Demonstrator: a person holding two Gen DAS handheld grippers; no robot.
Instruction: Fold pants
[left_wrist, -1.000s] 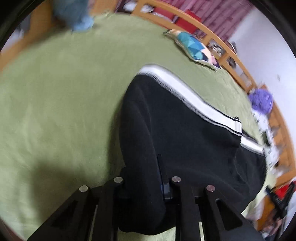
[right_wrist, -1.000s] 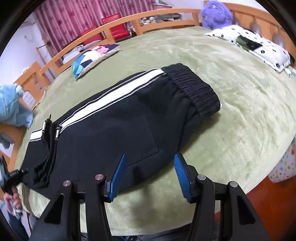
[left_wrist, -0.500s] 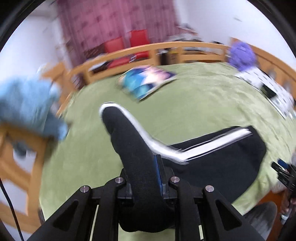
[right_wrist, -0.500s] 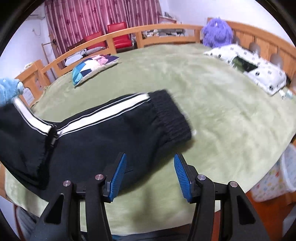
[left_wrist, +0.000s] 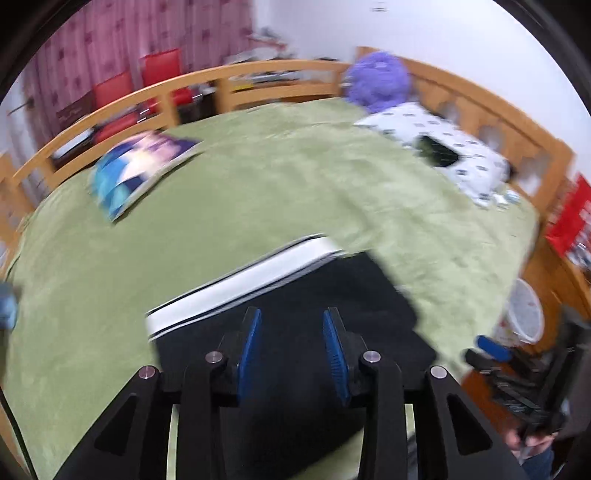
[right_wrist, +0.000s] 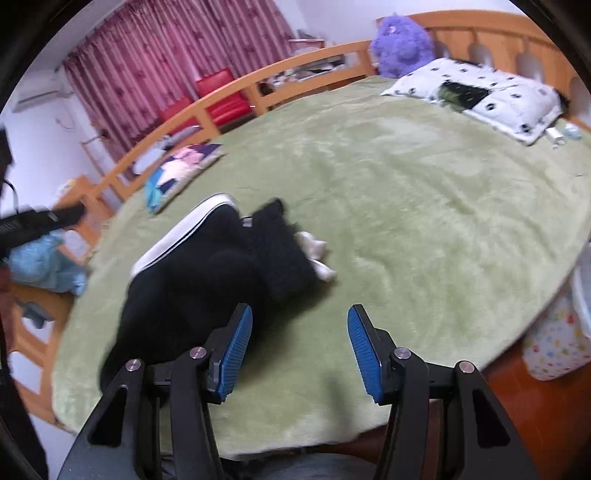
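The black pants with a white side stripe lie folded over on the green bedspread, near its front left. A white pocket lining sticks out at their right side. In the left wrist view the pants lie right under my left gripper, which is open and empty above them. My right gripper is open and empty, its left finger over the pants' near edge.
A colourful cushion lies at the bed's far left. A white patterned pillow and a purple plush toy sit at the far right by the wooden rail. A blue cloth lies off the bed's left.
My left gripper carried the pant leg over onto the waist part and opened, letting it go. The pants now lie folded shorter. My right gripper stayed open.
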